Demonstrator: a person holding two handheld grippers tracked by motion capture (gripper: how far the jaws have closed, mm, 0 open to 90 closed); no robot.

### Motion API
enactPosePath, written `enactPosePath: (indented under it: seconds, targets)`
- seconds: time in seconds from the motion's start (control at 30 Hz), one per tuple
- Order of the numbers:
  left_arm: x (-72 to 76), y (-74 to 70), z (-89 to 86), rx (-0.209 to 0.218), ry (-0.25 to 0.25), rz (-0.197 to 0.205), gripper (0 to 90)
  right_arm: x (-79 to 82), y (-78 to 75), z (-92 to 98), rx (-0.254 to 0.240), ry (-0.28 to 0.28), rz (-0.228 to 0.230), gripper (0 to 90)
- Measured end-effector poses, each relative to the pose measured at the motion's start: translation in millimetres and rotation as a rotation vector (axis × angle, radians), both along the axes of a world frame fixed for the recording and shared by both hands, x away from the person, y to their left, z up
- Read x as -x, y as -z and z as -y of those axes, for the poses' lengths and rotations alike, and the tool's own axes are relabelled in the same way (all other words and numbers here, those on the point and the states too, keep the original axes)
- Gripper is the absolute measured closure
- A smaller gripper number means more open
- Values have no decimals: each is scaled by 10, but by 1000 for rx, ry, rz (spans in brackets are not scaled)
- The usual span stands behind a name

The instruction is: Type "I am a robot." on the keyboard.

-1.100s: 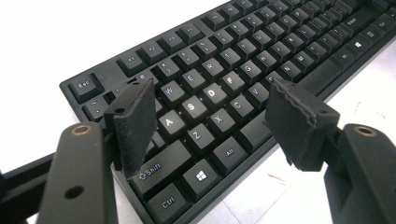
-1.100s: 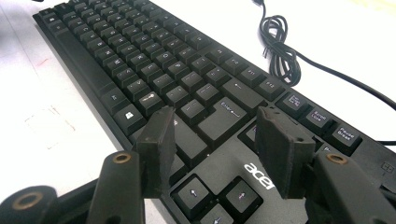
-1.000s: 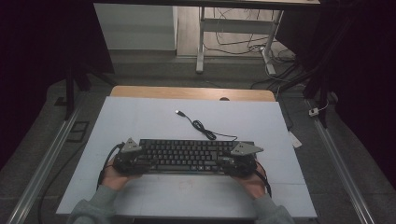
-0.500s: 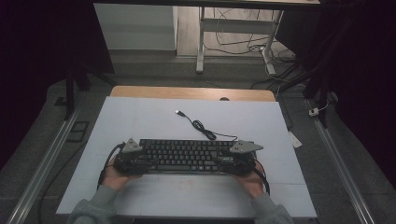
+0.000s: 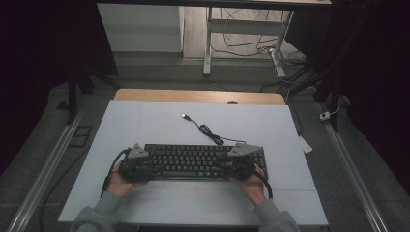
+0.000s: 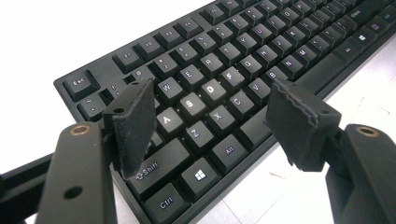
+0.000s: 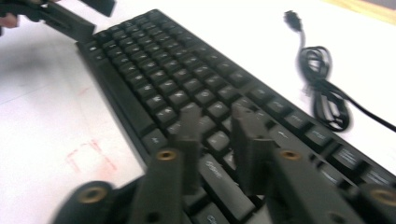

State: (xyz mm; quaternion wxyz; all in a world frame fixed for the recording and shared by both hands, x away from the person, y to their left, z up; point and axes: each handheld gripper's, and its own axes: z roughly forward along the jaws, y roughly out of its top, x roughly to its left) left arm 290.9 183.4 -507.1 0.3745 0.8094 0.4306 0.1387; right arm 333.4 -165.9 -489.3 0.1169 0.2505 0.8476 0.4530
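white counter (image 5: 159, 121) | we see left claw (image 6: 212, 119) wide over matte black keyboard (image 5: 203, 161), empty | right claw (image 7: 217, 140) just narrowing, small gap, nothing held

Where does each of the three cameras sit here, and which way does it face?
High view: fixed above the person's side, looking forward and down on the table; both forearms, left gripper and right gripper at the keyboard.
Left gripper view: rides the left gripper, facing the keyboard's left-hand keys between wide-apart jaws.
Right gripper view: rides the right gripper, jaws having just been closing with nothing between them, looking along the keyboard toward the cable.
Shared: all three show the keyboard.
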Motion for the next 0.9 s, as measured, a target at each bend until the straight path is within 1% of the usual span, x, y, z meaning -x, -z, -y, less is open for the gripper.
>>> enactPosePath:
  seconds: [0.07, 0.13, 0.33, 0.47, 0.5, 0.53, 0.73, 0.9]
  targets:
    - [0, 2, 2, -1, -1, 0, 328, -8, 2, -57, 16, -18, -9, 852]
    - [0, 2, 4, -3, -1, 1, 328, -16, 4, -120, 33, -39, -17, 892]
    - [2, 2, 4, -4, 0, 0, 328, -33, 19, -305, 84, -63, -27, 895]
    - [2, 3, 3, -4, 0, 0, 328, -48, 58, -403, 100, -69, -35, 895]
    - [2, 4, 3, -5, 0, 0, 328, -54, 70, -423, 113, -68, -34, 895]
    - [1, 5, 3, -6, 1, -1, 328, -60, 87, -442, 116, -68, -39, 894]
    - [-1, 10, 4, -11, 4, -4, 326, -103, 166, -498, 143, -62, -61, 894]
    - [-1, 13, 3, -14, 5, -6, 325, -123, 202, -515, 154, -57, -66, 894]
